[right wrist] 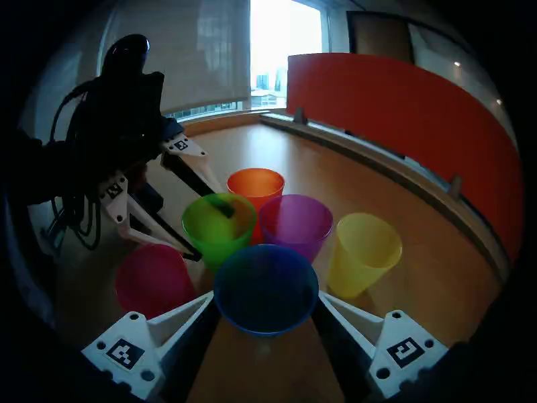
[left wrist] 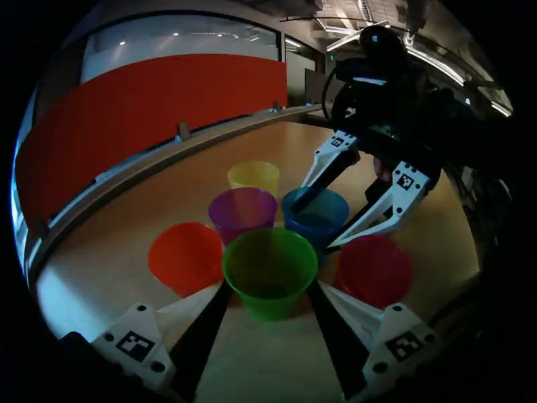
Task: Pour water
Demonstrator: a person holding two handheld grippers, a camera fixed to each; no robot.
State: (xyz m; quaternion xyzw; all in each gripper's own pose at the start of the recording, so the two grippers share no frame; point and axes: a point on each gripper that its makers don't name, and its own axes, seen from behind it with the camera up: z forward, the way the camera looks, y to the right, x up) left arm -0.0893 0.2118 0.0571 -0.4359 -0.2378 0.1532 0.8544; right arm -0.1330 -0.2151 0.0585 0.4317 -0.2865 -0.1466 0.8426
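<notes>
cups: 6 (green (left wrist: 270, 272), blue (left wrist: 315, 213), purple (left wrist: 242, 211), yellow (left wrist: 254, 178), orange (left wrist: 186, 257), red (left wrist: 374, 269)) | grippers: 2 (left (left wrist: 268, 285), right (right wrist: 267, 295))

White fingers (left wrist: 181, 309), black pads (left wrist: 208, 322); square markers (left wrist: 136, 344), screws (left wrist: 158, 366)

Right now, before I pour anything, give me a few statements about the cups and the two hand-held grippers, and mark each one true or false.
1. The green cup sits between the fingers of the left hand-held gripper. True.
2. The right hand-held gripper has its fingers closed together with nothing between them. False: they are spread, and the blue cup sits between them.
3. The purple cup lies tipped on its side. False: it stands upright, mouth up.
4. The red cup stands upright on the wooden table. True.
</notes>
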